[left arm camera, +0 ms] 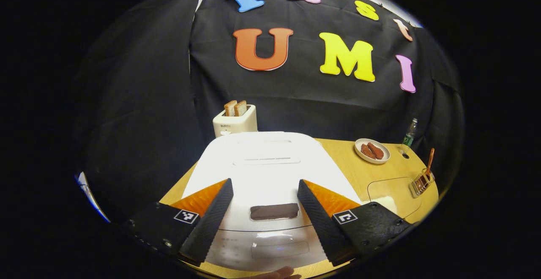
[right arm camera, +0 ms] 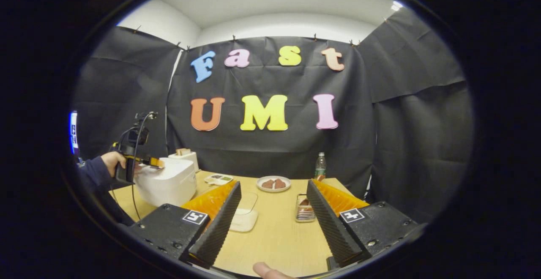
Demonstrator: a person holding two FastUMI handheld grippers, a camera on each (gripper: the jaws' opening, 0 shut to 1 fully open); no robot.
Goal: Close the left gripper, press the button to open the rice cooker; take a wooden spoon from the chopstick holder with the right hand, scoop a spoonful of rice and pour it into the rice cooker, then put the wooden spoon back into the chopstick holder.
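Fingers of the left gripper (left arm camera: 265, 190) spread wide above the shut rice cooker (left arm camera: 266, 165), flanking its dark button (left arm camera: 274, 211). Right gripper view: right gripper (right arm camera: 274, 194) wide apart, empty, over the worktop (right arm camera: 274, 236); chopstick holder (right arm camera: 303, 208) between its fingers; rice cooker at the left edge.

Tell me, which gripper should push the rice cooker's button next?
The left gripper, probably. It hangs open right above the rice cooker, its dark button between the fingers. The right gripper hangs open over bare table, near the chopstick holder.
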